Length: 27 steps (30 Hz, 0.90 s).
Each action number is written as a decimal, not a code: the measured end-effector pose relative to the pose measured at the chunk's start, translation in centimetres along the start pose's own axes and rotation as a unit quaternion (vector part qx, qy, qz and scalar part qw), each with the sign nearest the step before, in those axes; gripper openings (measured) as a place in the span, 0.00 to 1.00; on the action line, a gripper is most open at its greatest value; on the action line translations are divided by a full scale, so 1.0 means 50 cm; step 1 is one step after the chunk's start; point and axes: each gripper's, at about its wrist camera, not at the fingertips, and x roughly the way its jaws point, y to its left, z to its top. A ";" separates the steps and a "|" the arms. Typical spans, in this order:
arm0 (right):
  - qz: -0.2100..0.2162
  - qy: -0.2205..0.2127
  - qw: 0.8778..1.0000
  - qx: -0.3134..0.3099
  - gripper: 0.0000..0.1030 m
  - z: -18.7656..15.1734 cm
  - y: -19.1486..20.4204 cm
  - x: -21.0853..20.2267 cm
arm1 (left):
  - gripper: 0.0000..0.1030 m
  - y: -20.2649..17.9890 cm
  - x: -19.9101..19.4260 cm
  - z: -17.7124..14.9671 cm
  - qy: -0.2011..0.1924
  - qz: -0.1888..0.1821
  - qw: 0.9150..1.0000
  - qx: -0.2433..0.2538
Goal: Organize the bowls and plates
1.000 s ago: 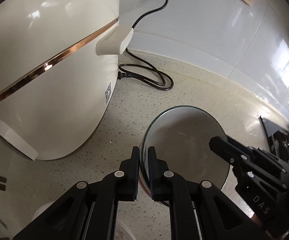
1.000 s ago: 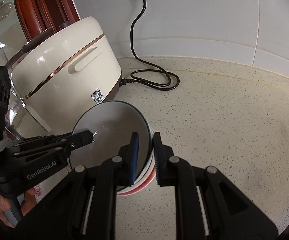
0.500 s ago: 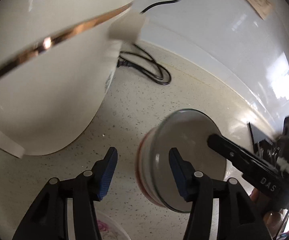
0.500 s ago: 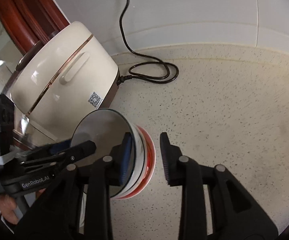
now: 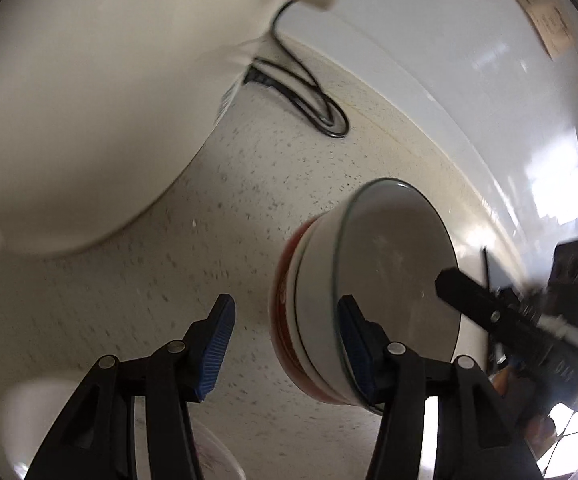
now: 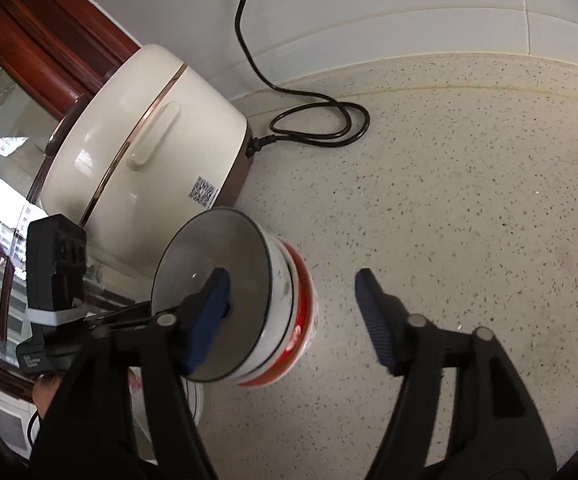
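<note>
- Two grippers, both jaws apart, gripping nothing.
- left gripper [image 5: 283, 330]: jaws have just been opening; stacked bowls' [image 5: 393, 280] rim sits between the ribbed blue pads, clear of the outer one.
- right gripper [image 6: 289, 298]: also just opening, wider, rim between the pads.
- Bowls: round, glossy white on red, resting on the speckled stone counter [image 6: 469, 200] beside the cream rice cooker [image 6: 149, 140].

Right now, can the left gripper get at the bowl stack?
Probably yes: the left gripper is open with the bowl stack rim right at its pads, nothing between.
</note>
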 end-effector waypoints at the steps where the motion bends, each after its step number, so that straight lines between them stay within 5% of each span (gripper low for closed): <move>1: -0.001 0.009 1.000 0.004 0.67 0.001 -0.004 0.005 | 0.53 0.006 0.001 -0.001 0.003 -0.008 1.000 -0.014; 6: -0.022 0.035 0.999 -0.010 0.67 -0.002 -0.006 0.023 | 0.53 0.021 -0.002 -0.008 -0.002 -0.029 0.999 -0.038; 12: 0.001 0.065 0.998 -0.011 0.67 -0.005 -0.010 0.048 | 0.52 0.022 0.001 -0.008 -0.016 -0.034 0.998 -0.043; 20: 0.012 0.061 0.998 -0.016 0.67 -0.010 -0.016 0.061 | 0.52 -0.027 -0.031 -0.041 -0.087 0.061 0.994 0.024; 27: 0.004 0.068 0.997 -0.034 0.66 -0.015 -0.005 0.071 | 0.52 -0.030 -0.034 -0.044 -0.099 0.075 0.991 0.046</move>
